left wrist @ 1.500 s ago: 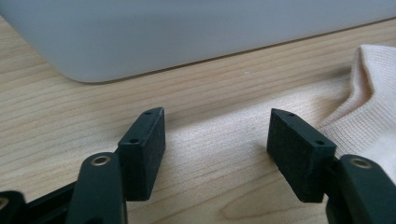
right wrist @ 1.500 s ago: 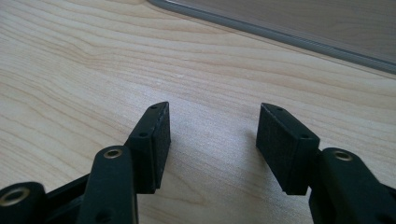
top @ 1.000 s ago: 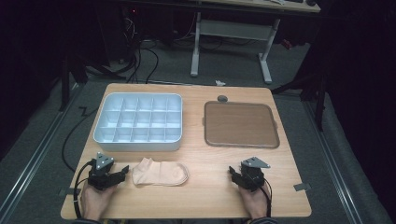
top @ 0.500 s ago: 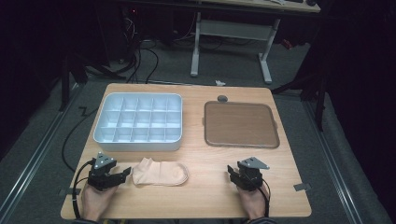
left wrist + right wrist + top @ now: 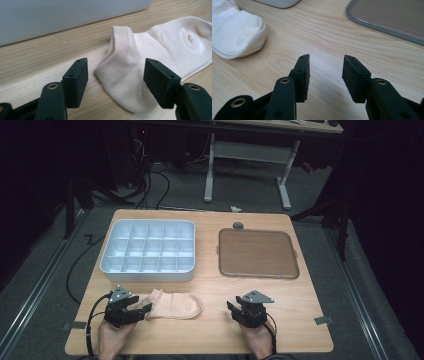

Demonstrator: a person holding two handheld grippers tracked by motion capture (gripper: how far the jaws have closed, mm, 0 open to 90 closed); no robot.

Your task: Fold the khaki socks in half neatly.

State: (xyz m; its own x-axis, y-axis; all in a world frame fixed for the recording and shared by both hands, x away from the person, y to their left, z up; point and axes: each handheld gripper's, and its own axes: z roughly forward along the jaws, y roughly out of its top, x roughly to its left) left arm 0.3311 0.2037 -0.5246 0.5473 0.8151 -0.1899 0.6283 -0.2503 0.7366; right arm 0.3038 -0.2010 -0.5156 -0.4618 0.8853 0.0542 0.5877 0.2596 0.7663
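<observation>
A pale peach sock (image 5: 175, 305) lies flat on the wooden table near its front edge. My left gripper (image 5: 145, 309) rests at the sock's left end and is open. In the left gripper view the sock's ribbed cuff end (image 5: 150, 57) lies between and just beyond the two pads of the left gripper (image 5: 116, 75), which stand apart from it. My right gripper (image 5: 232, 307) sits to the right of the sock, pointing toward it. The right gripper (image 5: 325, 67) is open; its jaws have just been closing, with bare wood between them. The sock's toe (image 5: 234, 32) lies ahead to its left.
A white compartment box (image 5: 150, 276) stands behind the sock, and its wall (image 5: 62, 17) looms past the left gripper. A brown tray (image 5: 257, 252) lies at the back right; its rim (image 5: 384, 25) is ahead of the right gripper. A small dark disc (image 5: 238, 225) sits behind the tray.
My right gripper has shifted a little to the left, toward the sock. The left gripper and the sock have stayed put.
</observation>
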